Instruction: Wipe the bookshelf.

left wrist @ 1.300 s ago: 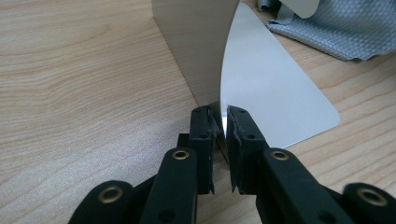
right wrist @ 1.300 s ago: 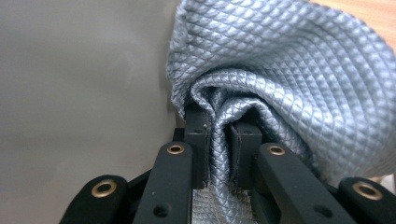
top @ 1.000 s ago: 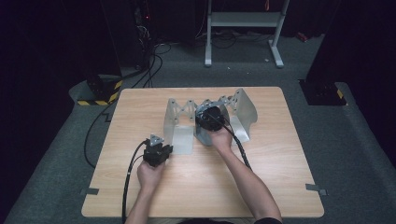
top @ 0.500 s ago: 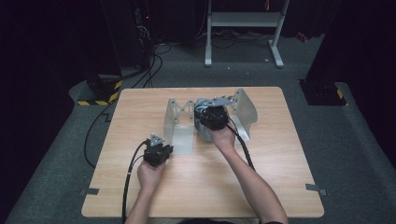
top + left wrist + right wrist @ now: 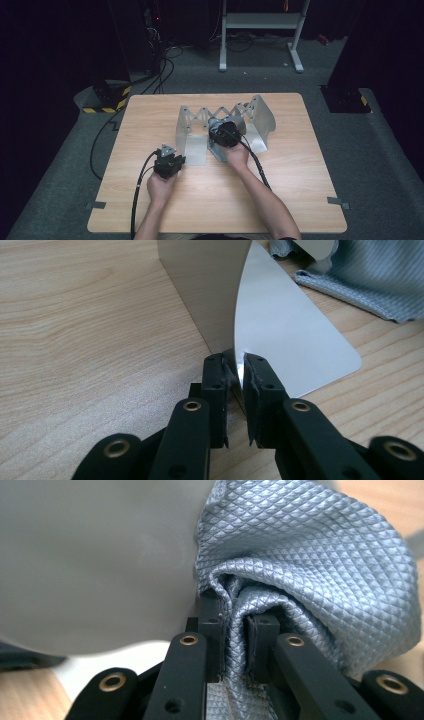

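Two grippers are in your hands over the wooden table [image 5: 300, 200], and the high view shows them working at a grey metal folding rack [image 5: 260, 117] that stands near the table's middle, its scissor links spanning between upright plates. Your left gripper [image 5: 169, 161] sits at about seven o'clock from the rack, right against the near edge of the rack's left base plate [image 5: 196, 149], with its cable trailing back toward you. Your right gripper [image 5: 225, 134] is at the rack's centre, low between the plates, at about two o'clock from the left one; what it holds is too small to make out from up here. In the left gripper view, your jaws are pinched together on the thin near corner of the metal plate [image 5: 285, 335], whose flat foot lies on the wood and whose upright wall rises at twelve o'clock; a blue-grey cloth [image 5: 370, 280] lies on the table at two o'clock, apart from the jaws. In the right gripper view, your jaws are clamped on a bunched fold of that quilted blue-grey cloth [image 5: 310, 560], which billows up and to three o'clock, pressed against a blurred grey metal wall [image 5: 95, 560] at ten o'clock.
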Demonstrator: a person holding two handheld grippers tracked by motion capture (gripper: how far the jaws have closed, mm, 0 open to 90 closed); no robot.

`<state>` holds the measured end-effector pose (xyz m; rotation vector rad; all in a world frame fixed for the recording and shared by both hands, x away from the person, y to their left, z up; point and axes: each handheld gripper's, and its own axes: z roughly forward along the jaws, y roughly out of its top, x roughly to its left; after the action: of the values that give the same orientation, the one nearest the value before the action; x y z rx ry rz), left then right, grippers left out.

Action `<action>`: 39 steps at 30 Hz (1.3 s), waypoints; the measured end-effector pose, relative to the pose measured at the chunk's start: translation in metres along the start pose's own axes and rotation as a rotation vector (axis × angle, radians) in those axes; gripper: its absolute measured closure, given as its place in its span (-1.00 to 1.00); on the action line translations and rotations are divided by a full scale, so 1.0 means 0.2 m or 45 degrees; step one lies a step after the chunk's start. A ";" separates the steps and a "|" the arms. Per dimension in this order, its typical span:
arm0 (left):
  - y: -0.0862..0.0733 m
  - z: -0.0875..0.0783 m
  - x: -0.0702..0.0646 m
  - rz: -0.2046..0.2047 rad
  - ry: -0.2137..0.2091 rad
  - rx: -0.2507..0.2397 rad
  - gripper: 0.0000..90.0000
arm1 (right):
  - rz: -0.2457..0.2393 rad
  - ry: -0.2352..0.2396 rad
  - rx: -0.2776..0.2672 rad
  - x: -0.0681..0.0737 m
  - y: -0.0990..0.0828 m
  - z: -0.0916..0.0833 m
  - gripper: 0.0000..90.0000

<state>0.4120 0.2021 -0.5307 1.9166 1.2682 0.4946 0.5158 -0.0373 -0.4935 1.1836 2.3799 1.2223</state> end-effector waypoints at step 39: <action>0.00 0.00 0.00 0.002 -0.002 -0.001 0.78 | -0.005 0.072 -0.071 0.07 -0.02 -0.13 0.81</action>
<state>0.4121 0.2020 -0.5308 1.9172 1.2660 0.4942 0.4908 -0.0436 -0.4778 1.1419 2.3700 1.3295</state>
